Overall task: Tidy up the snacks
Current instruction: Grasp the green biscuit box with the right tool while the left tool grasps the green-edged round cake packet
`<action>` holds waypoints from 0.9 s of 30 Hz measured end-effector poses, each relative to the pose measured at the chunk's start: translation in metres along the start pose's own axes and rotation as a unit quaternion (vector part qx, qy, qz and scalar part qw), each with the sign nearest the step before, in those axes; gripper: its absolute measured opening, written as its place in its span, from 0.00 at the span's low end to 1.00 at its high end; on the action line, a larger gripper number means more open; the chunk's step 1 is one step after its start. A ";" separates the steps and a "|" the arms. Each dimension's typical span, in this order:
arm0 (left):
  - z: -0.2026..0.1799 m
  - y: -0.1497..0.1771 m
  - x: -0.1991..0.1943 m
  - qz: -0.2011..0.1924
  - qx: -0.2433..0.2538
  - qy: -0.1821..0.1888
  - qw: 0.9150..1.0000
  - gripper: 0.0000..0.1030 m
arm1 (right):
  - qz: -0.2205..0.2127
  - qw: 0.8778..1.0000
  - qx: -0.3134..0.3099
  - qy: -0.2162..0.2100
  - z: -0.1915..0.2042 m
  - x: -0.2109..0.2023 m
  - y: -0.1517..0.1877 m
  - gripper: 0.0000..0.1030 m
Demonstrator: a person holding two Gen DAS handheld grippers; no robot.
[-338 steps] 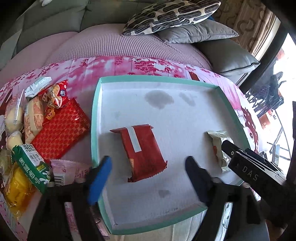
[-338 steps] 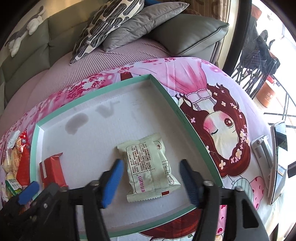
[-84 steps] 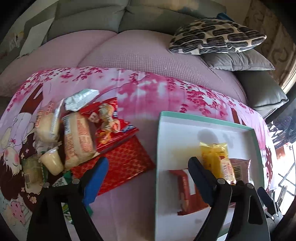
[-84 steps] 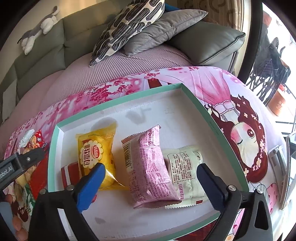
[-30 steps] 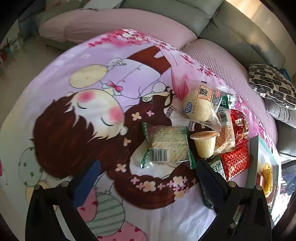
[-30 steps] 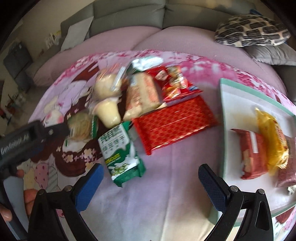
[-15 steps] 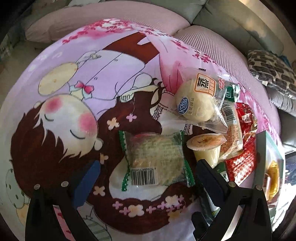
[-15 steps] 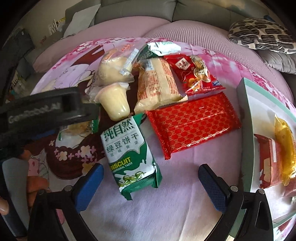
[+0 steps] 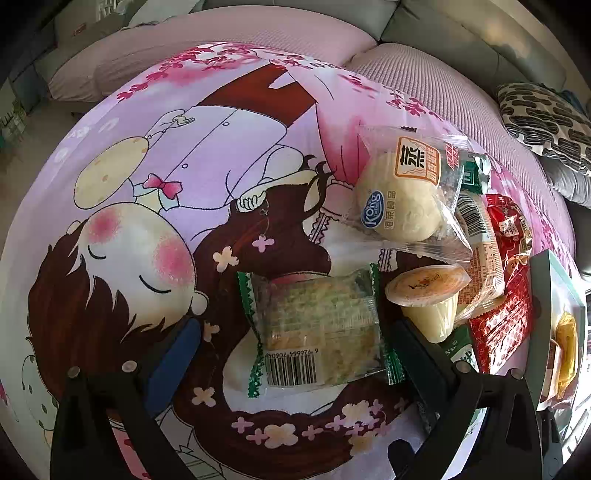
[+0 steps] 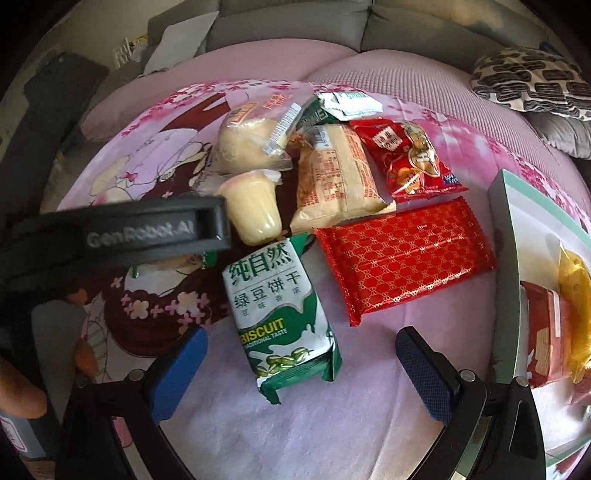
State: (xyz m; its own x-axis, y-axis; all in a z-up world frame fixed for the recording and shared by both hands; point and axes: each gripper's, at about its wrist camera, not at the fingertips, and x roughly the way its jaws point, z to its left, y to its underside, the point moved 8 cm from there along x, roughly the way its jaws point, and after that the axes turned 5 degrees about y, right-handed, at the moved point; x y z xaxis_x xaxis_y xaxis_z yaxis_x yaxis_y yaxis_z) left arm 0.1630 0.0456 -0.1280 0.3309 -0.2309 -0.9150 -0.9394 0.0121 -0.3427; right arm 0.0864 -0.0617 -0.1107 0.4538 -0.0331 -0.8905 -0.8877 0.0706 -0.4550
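Note:
My left gripper [image 9: 295, 354] is open, its blue fingers straddling a clear green-edged pastry packet [image 9: 317, 325] lying flat on the cartoon blanket. Beside it stand a pudding cup [image 9: 428, 299] and a wrapped steamed bun [image 9: 402, 206]. My right gripper [image 10: 299, 369] is open around the lower end of a green biscuit pack [image 10: 280, 314]. Further off lie a red patterned packet [image 10: 402, 258], a beige bread pack [image 10: 332, 181] and a red snack bag [image 10: 410, 158]. The teal-rimmed tray [image 10: 508, 266] at right holds a red packet [image 10: 543, 332] and a yellow one [image 10: 576, 302].
The left gripper's black body [image 10: 122, 232] crosses the right wrist view at left, with a person's fingers [image 10: 18, 391] below it. A patterned pillow [image 10: 532, 81] and grey sofa cushions [image 10: 288, 22] lie behind. Bare blanket [image 9: 166, 147] spreads to the left of the snacks.
Both grippers have moved closer and lower over the snack pile. The left now brackets the pastry packet; the right now brackets the biscuit pack. Both stay open.

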 end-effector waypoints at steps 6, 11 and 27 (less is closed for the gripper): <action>0.005 0.002 -0.003 0.002 -0.012 0.011 1.000 1.00 | 0.000 1.000 -0.002 -0.001 0.004 -0.003 0.003 0.97; 0.007 0.003 -0.003 0.004 -0.007 0.005 1.000 0.98 | -0.006 1.000 -0.008 0.005 0.004 -0.006 0.002 0.79; 0.015 0.000 -0.019 -0.021 -0.024 0.012 0.999 0.54 | -0.008 1.000 -0.003 -0.010 0.004 -0.014 0.000 0.46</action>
State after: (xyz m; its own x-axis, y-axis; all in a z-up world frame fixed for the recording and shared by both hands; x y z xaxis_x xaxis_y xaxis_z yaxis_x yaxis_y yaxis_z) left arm 0.1586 0.0647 -0.1138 0.3681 -0.2545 -0.8943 -0.9282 -0.0440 -0.3695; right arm 0.0802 -0.0577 -0.0988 0.4702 -0.0137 -0.8825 -0.8803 0.0640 -0.4700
